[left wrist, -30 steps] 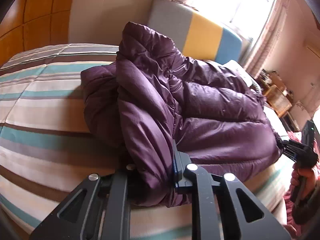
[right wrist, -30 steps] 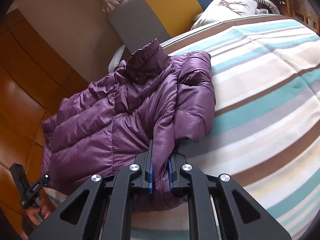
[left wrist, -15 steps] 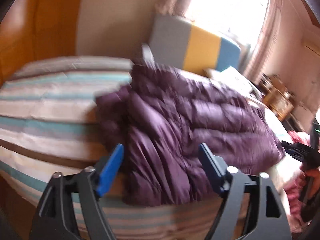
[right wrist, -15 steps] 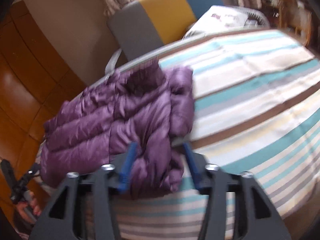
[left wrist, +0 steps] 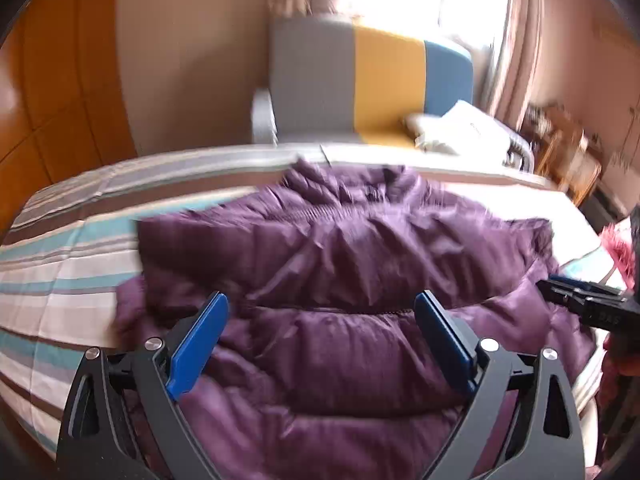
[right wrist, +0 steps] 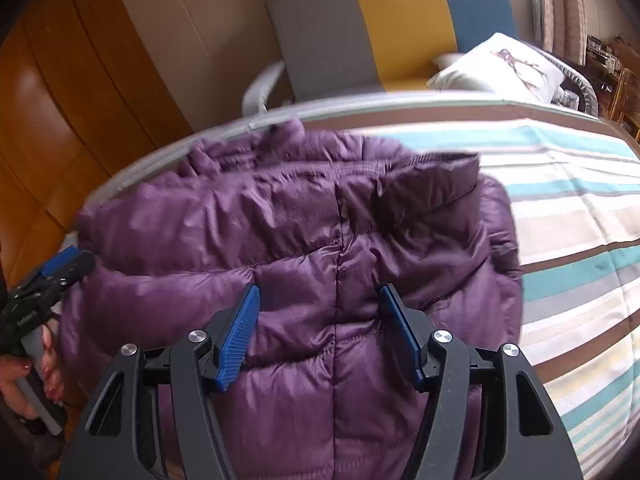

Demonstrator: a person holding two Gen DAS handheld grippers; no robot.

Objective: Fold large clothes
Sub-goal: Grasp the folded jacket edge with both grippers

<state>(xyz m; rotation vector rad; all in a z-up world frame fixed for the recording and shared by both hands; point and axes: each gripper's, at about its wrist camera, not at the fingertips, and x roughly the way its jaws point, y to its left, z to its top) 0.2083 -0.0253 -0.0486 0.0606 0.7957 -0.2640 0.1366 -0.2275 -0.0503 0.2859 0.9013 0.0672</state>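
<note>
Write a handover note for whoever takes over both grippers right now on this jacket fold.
Left gripper: open, jaws have just been opening, nothing pinched; the jacket lies below them.
Right gripper: open, jaws have just been closing a little, no fabric clamped.
Purple puffer jacket: released, lying on the striped bed cover, its lower half brought up over the upper, collar toward the striped chair.
Done: one fold laid down and let go.
Left: probably fold it once more into a compact bundle and flatten the puffy layers.

You've got open striped bed (right wrist: 580,208) right of the purple jacket (right wrist: 320,240); armchair (right wrist: 360,28) and pillow (right wrist: 500,68) block the far edge.
</note>
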